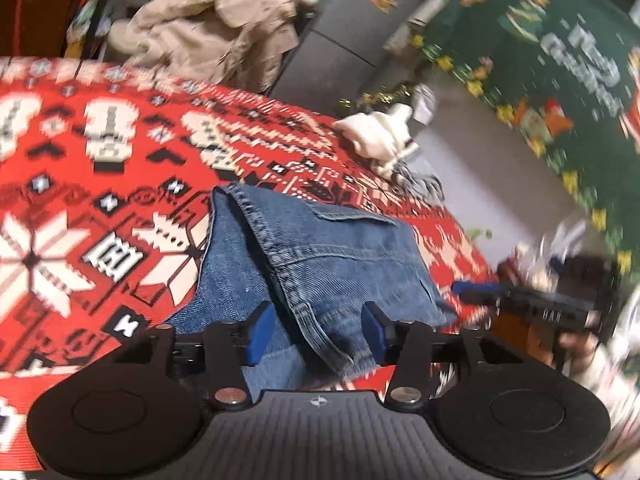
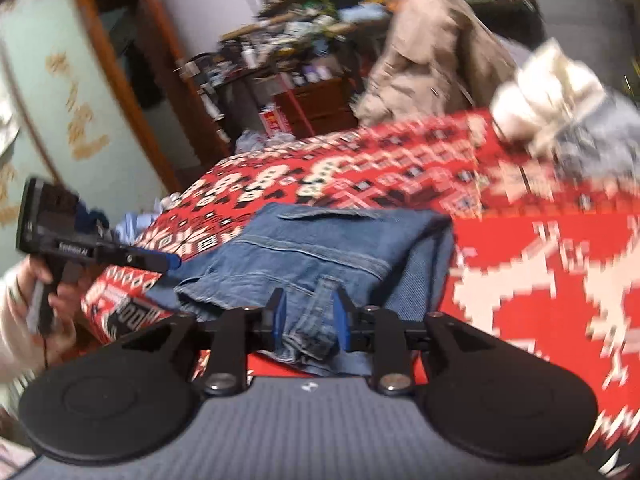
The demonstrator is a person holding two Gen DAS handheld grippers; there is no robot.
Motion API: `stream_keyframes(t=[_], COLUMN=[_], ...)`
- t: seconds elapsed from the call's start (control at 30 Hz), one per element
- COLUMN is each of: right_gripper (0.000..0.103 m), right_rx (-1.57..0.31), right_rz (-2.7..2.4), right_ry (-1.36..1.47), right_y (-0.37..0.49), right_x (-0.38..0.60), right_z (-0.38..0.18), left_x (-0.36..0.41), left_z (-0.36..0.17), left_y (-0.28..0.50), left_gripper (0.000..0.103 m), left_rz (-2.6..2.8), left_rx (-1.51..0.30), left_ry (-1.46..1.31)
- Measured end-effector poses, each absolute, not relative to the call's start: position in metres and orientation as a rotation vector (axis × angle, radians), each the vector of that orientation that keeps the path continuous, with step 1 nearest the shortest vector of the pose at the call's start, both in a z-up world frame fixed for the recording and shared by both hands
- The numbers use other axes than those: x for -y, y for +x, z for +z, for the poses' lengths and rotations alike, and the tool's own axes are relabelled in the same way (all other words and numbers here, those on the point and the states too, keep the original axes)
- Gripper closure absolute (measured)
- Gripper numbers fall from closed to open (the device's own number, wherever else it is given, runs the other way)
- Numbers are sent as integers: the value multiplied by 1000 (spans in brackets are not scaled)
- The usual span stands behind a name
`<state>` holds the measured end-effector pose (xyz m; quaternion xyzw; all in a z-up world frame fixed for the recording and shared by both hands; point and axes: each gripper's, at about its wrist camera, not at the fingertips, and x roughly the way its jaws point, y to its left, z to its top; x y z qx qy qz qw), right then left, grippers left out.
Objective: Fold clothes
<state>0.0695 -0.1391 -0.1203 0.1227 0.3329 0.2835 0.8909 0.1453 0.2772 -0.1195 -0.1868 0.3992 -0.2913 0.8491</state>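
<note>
A pair of folded blue jeans [image 1: 320, 256] lies on a red patterned blanket [image 1: 100, 200]; it also shows in the right wrist view [image 2: 320, 248]. My left gripper [image 1: 316, 328] is open, its blue pads either side of a thick seam at the jeans' near edge. My right gripper [image 2: 309, 318] is open more narrowly, its pads flanking a bunched belt-loop part of the jeans' near edge. Each gripper also shows in the other's view: the right one [image 1: 476, 290] beside the jeans, the left one [image 2: 170, 262] at the jeans' left corner.
A pile of white and grey clothes [image 1: 384, 140] sits at the blanket's far edge, also seen in the right wrist view [image 2: 560, 92]. A beige coat [image 1: 216, 24] hangs behind the bed. A green printed cloth [image 1: 560, 60] lies at the right. Cluttered shelves [image 2: 280, 40] stand behind.
</note>
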Motion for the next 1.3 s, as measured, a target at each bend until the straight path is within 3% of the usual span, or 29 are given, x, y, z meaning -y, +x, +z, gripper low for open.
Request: stream_keyframes(t=[0.23, 0.3, 0.47, 0.63, 0.93, 1.2, 1.27, 1.3], right_gripper=[72, 72, 72, 72, 75, 73, 79, 88], right_rx=[-775, -784, -735, -690, -764, -702, -681, -672], right_rz=[630, 632, 644, 683, 686, 611, 571, 551], right_ry=[303, 281, 240, 209, 216, 219, 211, 211], right_y=[88, 90, 89, 95, 100, 111, 128, 137], right_x=[123, 118, 116, 95, 96, 126, 128, 128], right_z=[-151, -155, -137, -123, -144, -116, -113, -112], left_x=[-265, -261, -254, -253, -269, -258, -241, -233], left_z=[-141, -143, -140, -119, -140, -91, -95, -97], left_y=[171, 176, 178, 174, 165, 184, 199, 206], left_gripper=[54, 69, 86, 87, 82, 83, 83, 83], left_rz=[-612, -607, -597, -595, -565, -562, -574, -580], left_rx=[-919, -926, -895, -812, -868, -743, -745, -745], left_ry=[-495, -497, -466, -421, -430, -312, -299, -292])
